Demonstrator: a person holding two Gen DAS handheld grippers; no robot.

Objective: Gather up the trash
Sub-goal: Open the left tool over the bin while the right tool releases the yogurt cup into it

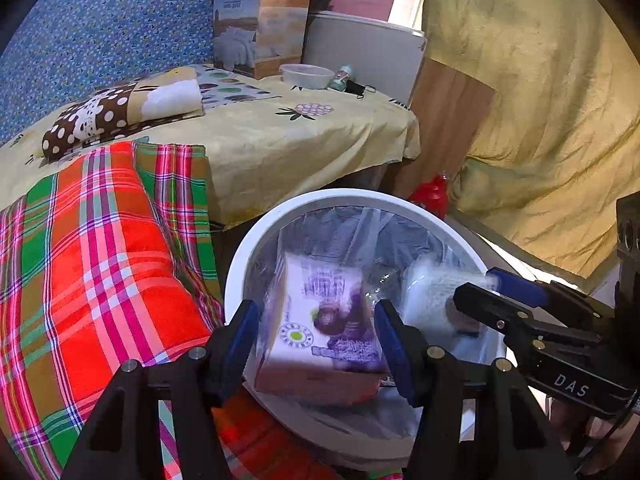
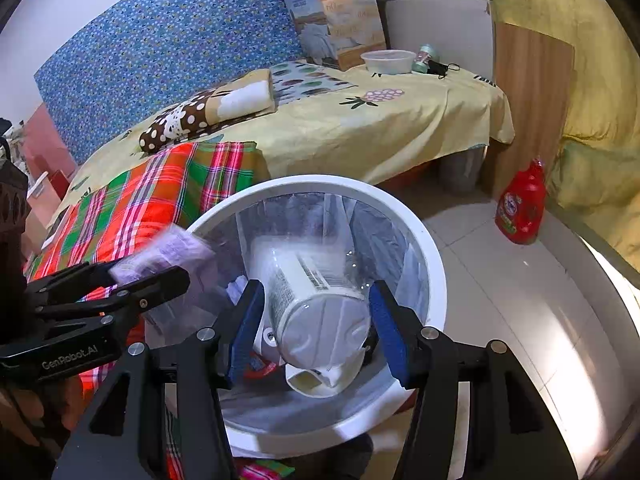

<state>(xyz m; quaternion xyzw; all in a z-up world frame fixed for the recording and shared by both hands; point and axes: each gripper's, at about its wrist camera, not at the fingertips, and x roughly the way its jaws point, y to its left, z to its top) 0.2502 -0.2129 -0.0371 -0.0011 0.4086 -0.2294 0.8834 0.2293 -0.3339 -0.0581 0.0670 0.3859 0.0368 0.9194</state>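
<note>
left wrist view: the left gripper [image 1: 316,342] grasps a purple-printed carton [image 1: 320,320] between its blue pads, held over a white bin [image 1: 280,216] lined with clear plastic, beside a plaid blanket [image 1: 100,248].

right wrist view: the right gripper [image 2: 316,334] clasps a white plastic bottle [image 2: 316,304] over the same bin [image 2: 432,248]. a red jug [image 2: 522,204] stands on the floor.

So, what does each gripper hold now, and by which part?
Left gripper: purple carton, by its two side faces. Right gripper: white bottle, across its body near the base. Both over the white bin.
</note>
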